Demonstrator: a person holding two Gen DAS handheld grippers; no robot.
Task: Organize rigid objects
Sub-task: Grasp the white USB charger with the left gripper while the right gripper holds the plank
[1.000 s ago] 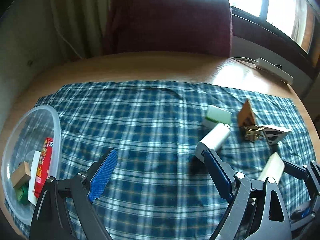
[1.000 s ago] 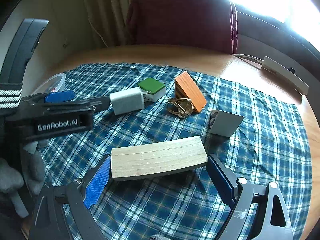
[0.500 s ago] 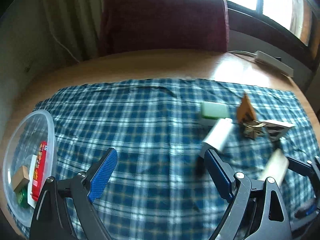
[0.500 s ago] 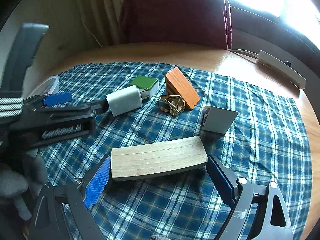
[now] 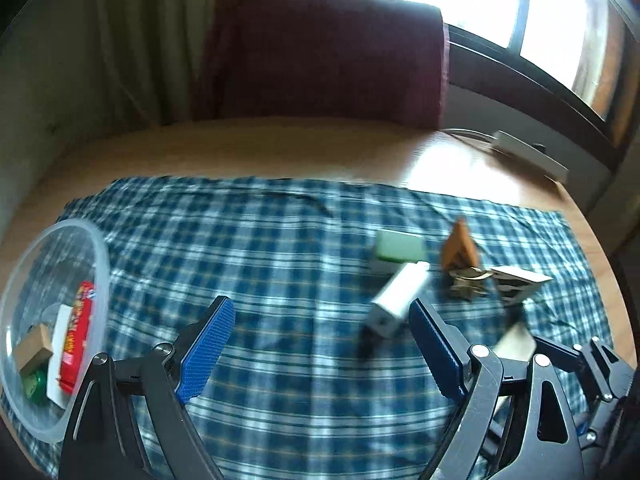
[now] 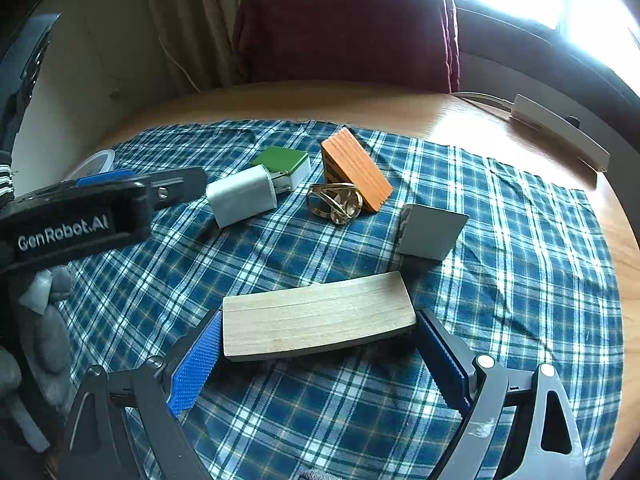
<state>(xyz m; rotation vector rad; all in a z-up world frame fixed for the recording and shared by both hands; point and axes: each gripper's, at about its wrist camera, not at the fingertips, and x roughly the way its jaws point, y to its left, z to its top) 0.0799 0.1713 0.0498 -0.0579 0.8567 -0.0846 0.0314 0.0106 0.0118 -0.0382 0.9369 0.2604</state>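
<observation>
Left wrist alone shows clear bowl (image 5: 102,264) contents.

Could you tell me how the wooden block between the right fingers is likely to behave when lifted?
The wooden block looks stiff, pale and probably light. It is long, and the fingers bracket its ends, so it might pivot or sag if squeezed loosely. Flat-sided, it should not roll.
</observation>
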